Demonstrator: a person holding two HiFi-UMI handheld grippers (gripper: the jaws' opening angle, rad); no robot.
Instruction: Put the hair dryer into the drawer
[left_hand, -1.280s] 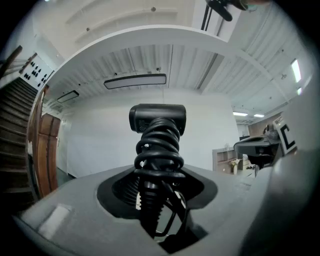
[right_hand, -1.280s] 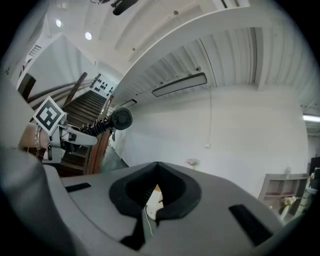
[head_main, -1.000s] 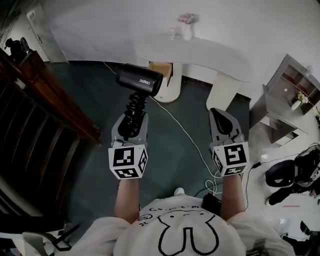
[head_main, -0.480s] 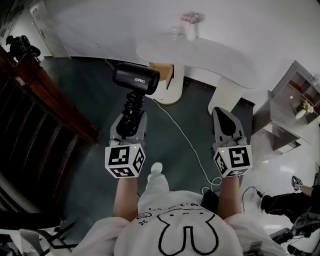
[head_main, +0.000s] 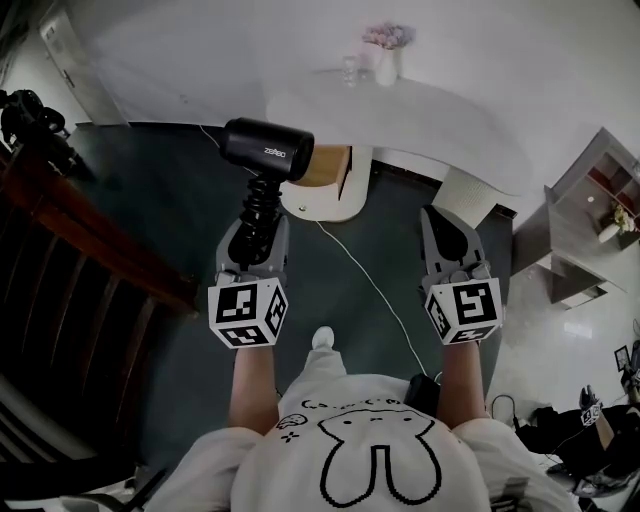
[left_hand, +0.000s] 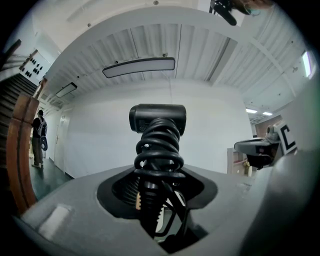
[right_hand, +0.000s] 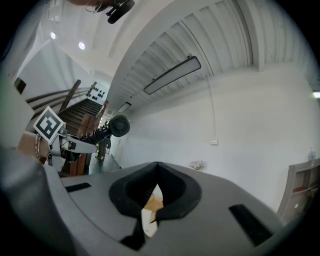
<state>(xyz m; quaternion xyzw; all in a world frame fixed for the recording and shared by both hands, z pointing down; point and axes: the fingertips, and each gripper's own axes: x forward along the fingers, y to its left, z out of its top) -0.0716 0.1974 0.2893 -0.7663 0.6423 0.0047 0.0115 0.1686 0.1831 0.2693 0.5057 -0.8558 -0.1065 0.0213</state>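
Dark teal floor below a white wall, head view; white curved table at the far side, bearing a vase of flowers; brown wooden staircase at the left; grey shelf unit at the right; white cable trailing over the floor; left gripper pointed level toward the table, jaws clamped on the handle of the black hair dryer; barrel set crosswise beyond the jaw tips, clear of the floor and short of the table; right gripper alongside, well apart from the dryer, jaws drawn together, nothing in them; white printed shirt of the person at the lower edge.

Left gripper view: hair dryer at centre, reaching straight out from the jaws; black cord coiled round its handle; handle seated between the partly spread jaws, which pressed on it; ribbed white ceiling with a long lamp behind; another person stood by the stairs at the far left; right gripper at the right edge.

Right gripper view: jaw tips met at centre, no item between them; left gripper at the left with the hair dryer held out from it, before the staircase; long lamp overhead; flowers small against the white wall.
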